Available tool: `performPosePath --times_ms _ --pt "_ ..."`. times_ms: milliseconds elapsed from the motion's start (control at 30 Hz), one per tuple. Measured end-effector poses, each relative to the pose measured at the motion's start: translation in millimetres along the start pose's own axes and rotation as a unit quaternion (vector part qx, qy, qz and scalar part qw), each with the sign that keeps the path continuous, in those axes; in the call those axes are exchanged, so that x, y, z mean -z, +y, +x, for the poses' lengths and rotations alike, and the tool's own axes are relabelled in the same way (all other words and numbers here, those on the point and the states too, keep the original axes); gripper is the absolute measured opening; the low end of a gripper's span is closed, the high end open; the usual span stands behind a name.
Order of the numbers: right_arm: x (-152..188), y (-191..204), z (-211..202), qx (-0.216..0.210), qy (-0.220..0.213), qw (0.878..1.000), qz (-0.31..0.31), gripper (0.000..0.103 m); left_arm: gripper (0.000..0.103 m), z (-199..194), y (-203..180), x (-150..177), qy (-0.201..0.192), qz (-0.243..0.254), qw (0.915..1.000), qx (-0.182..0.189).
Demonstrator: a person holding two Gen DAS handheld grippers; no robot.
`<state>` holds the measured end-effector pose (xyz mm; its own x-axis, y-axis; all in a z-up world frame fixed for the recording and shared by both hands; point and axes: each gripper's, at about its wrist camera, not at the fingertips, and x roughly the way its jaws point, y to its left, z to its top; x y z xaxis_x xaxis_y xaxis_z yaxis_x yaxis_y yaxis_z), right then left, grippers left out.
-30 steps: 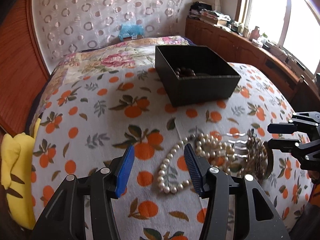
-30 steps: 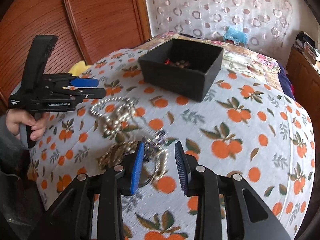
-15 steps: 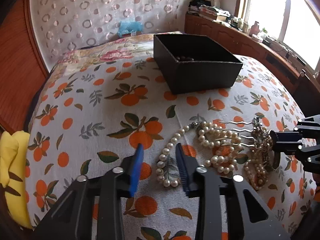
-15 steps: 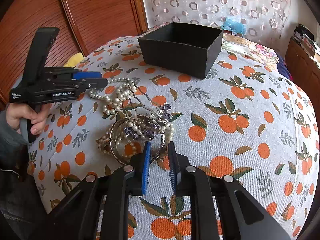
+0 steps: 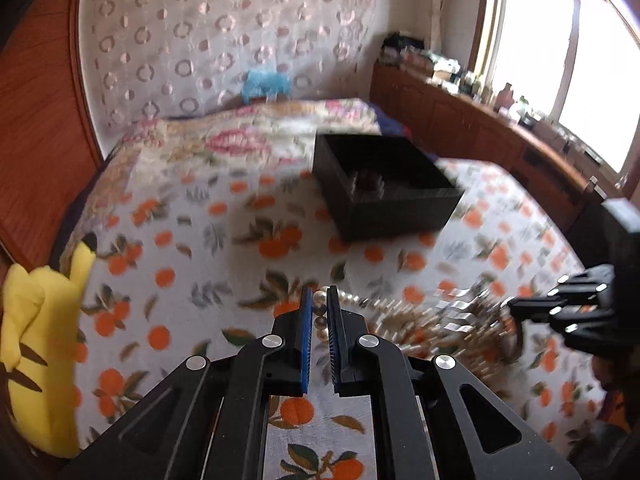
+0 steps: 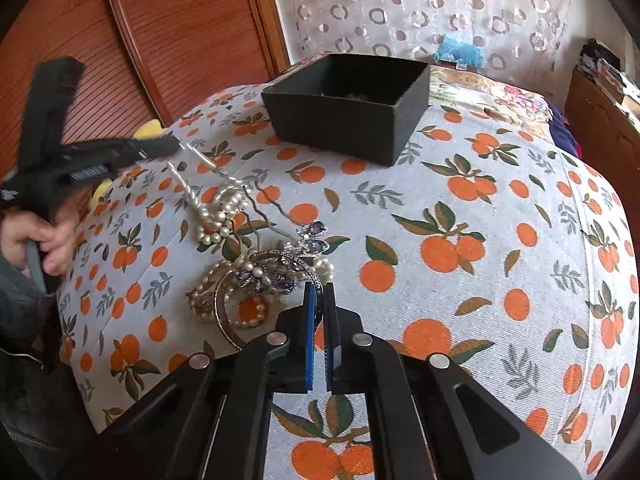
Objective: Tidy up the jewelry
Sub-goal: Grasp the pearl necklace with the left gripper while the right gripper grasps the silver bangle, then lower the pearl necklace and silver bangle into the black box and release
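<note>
A tangle of jewelry lies on the orange-print bedspread: a pearl necklace (image 6: 218, 216), a purple-jewelled hair comb (image 6: 288, 256) and a metal bangle (image 6: 224, 316). My left gripper (image 5: 320, 300) is shut on the pearl necklace (image 5: 320, 310) and holds its strand taut above the cloth; this gripper also shows in the right wrist view (image 6: 160, 146). My right gripper (image 6: 319, 292) is shut on the bangle's rim; it shows at the right of the left wrist view (image 5: 520, 308). A black open box (image 6: 348, 112) with some dark jewelry inside stands beyond the pile, also in the left wrist view (image 5: 384, 196).
A yellow plush toy (image 5: 36, 344) lies at the bed's left edge. A wooden headboard wall (image 6: 180, 40) rises behind the bed. A wooden sideboard (image 5: 500, 140) with clutter runs under the window on the right. A blue item (image 5: 266, 82) sits against the patterned curtain.
Both grippers have closed: the left on the pearl necklace, the right on the bangle. The left has lifted and pulled the pearl strand taut. The left view is blurred from motion.
</note>
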<state>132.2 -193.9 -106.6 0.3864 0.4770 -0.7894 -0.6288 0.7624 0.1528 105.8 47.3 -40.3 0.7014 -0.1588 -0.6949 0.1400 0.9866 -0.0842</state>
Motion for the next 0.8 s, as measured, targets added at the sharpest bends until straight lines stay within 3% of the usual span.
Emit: performPosePath --times_ms 233,800 --pt "-12 -6 -12 0.009 -0.022 1.0 0.002 0.004 0.006 -33 -13 -28 -0.044 0.018 0.9987 0.019" --pt "-37 -19 -21 0.021 -0.046 0.999 0.001 0.004 0.006 -67 -32 -77 -0.111 0.048 0.9925 0.014"
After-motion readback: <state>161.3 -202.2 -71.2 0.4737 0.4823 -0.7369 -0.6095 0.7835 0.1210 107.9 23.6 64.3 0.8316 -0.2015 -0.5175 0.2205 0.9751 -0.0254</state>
